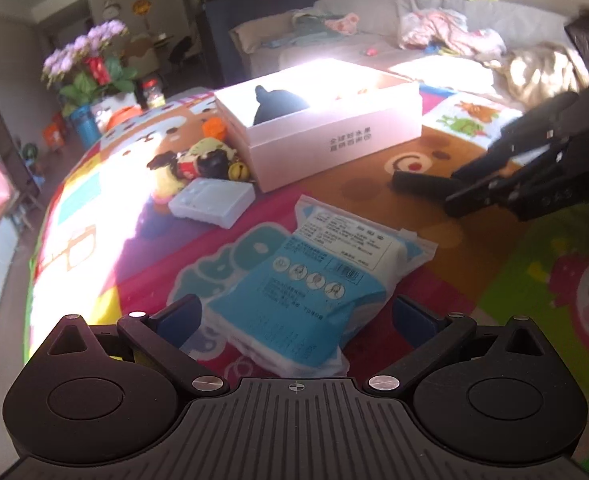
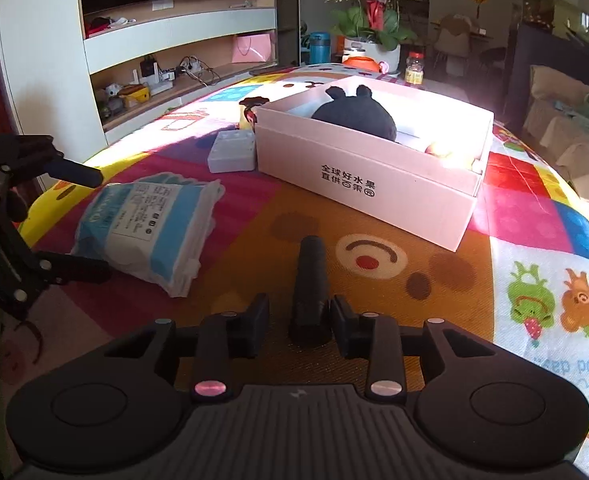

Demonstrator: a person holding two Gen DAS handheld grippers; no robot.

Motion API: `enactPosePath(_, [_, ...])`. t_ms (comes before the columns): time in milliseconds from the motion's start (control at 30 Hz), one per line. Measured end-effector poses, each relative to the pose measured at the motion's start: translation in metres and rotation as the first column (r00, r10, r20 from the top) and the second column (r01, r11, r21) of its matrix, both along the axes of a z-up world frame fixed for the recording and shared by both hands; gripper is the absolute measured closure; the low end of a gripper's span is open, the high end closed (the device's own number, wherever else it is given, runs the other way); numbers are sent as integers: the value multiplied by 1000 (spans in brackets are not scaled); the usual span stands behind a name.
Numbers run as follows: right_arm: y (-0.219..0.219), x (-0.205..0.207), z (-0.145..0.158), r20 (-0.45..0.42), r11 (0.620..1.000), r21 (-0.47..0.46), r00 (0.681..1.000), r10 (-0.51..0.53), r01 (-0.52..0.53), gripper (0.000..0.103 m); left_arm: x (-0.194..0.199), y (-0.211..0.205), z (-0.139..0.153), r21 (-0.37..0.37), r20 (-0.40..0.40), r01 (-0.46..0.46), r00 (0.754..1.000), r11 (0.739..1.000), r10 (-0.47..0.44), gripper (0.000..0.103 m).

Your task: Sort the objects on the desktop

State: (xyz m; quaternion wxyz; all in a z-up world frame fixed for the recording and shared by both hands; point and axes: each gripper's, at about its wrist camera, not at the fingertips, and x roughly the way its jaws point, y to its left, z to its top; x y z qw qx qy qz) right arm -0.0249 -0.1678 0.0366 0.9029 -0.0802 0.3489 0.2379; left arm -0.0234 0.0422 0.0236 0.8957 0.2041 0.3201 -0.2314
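- The left gripper (image 1: pixel 296 316) hangs low over a colourful cartoon-printed play mat (image 1: pixel 474 240), its two blue-padded fingers (image 1: pixel 180 316) spread wide.
- A flat blue-and-white plastic pack with a printed white label (image 1: pixel 294 280) lies on the mat with its near end between those fingers; the pads stand clear of it on both sides, so nothing is held.
- The right gripper (image 2: pixel 299 322) points down at the mat, its jaws narrowed around the near end of a slim black cylindrical stick (image 2: pixel 310 284).
- The right-hand pad sits against the stick, while a thin gap shows on the left-hand side, so whether the grip is firm cannot be told.
- The stick lies on the brown bear-face patch of the mat, its far end pointing toward a shallow pale pink cardboard box with black printed characters on its side (image 2: pixel 374 184).
- Inside the box rests a dark rounded plush toy with two small ears (image 2: pixel 354 114); something small and reddish in the sunlit corner is too washed out to identify.
- A small white moulded plastic tray (image 1: pixel 212 198) sits just beside the box's left corner, beyond the pack.
- A heap of small toys (image 1: pixel 202 160) lies behind the tray, close to the box wall.
- In the left wrist view the right gripper comes in from the right edge, well apart from the pack.
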Motion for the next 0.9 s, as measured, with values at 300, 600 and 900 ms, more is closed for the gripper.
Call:
enactPosePath(300, [-15,-16,6,63,998,-26,997,-48,49,48,38,-36,-9,50,54,-32,998,998,29,0])
enactPosePath(600, [-7,-9,-2,73,996,-46,995,-75,78,35,41,-23,6,-117,-19,-258,966,959,257,0])
enactPosePath(900, [7,-1,-9,61,997,-45,996,-62,65,34,32,-16,-14,-80,-123,-354,931,932,344,0])
